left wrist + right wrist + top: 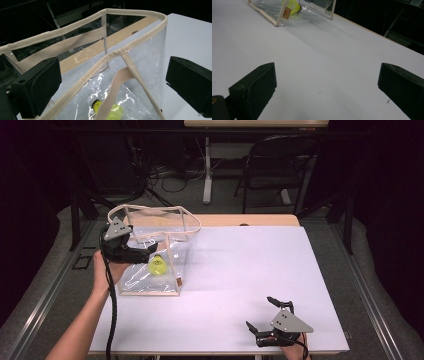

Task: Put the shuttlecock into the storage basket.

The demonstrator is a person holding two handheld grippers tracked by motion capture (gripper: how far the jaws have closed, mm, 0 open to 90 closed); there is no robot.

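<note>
left claw (pixel 150 251) is right at the mouth of the clear tote bag (pixel 176 251), jaws spread wide, nothing pinched between them. from the left gripper view the bag's beige rim (pixel 105 58) runs straight across between the two black jaws, not touched by either pad as far as i can tell, and one woven handle strap (pixel 112 90) droops down inside just ahead.

and there it is: the yellow-green bottle (pixel 157 265) sits below and just beyond the left claw, inside the bag, lying on its side near the floor of it; its dark cap (pixel 96 104) peeks out under the strap.

so by my reading, the drop is done. bottle in the bag, claw empty above it. what looks left is backing that claw out of the opening, and maybe tidying the handles.

right claw (pixel 262 314) rests well away on the white worktop (pixel 240 270), jaws also wide, empty, with the bag far ahead of it.

labels? a small tan tag (pixel 286 13) sits on the bag's near corner, something printed on it, too small to read. nothing legible on the bottle either.
</note>
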